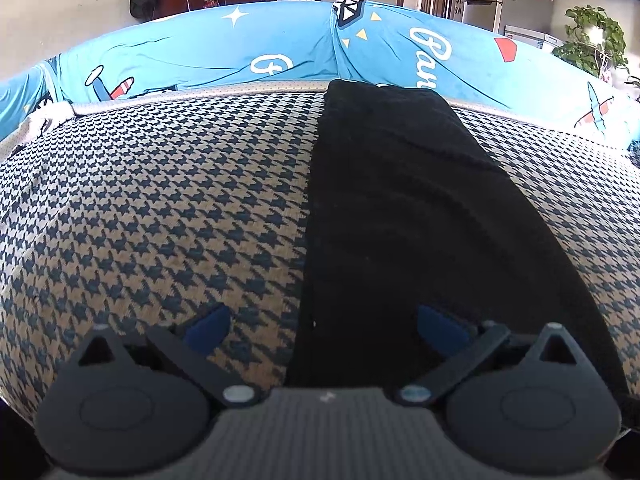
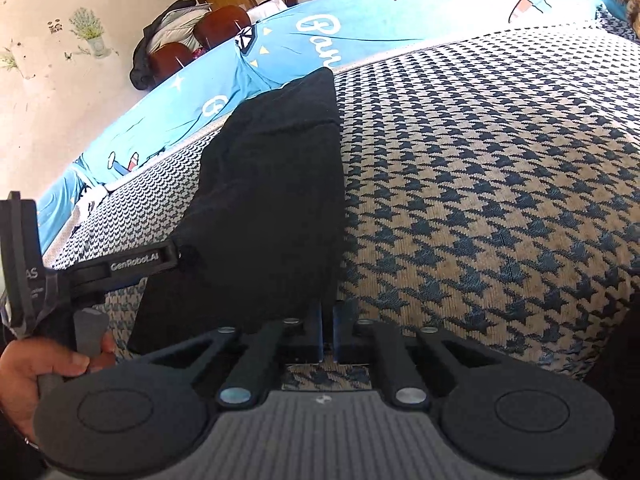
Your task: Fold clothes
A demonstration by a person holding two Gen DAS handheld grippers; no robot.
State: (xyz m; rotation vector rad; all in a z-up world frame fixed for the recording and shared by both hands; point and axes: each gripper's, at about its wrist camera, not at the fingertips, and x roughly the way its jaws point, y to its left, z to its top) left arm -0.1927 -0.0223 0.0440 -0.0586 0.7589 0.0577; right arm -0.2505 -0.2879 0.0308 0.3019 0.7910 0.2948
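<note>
Black garment [image 2: 272,200], right claw [image 2: 328,332] perhaps pinching, left hand [image 2: 44,364]

Garment on the sofa seat

The folded garment [image 1: 400,208] lies lengthwise on the seat cushion [image 1: 160,208], its far end touching the sofa backrest [image 1: 200,52] behind.

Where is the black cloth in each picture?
Left wrist view: the black garment runs as a long strip from bottom centre up to the sofa's back, right of middle.
Right wrist view: the black garment lies left of centre, its near edge at the right gripper.
Shared landmark: the blue cartoon-print cover behind it.
</note>
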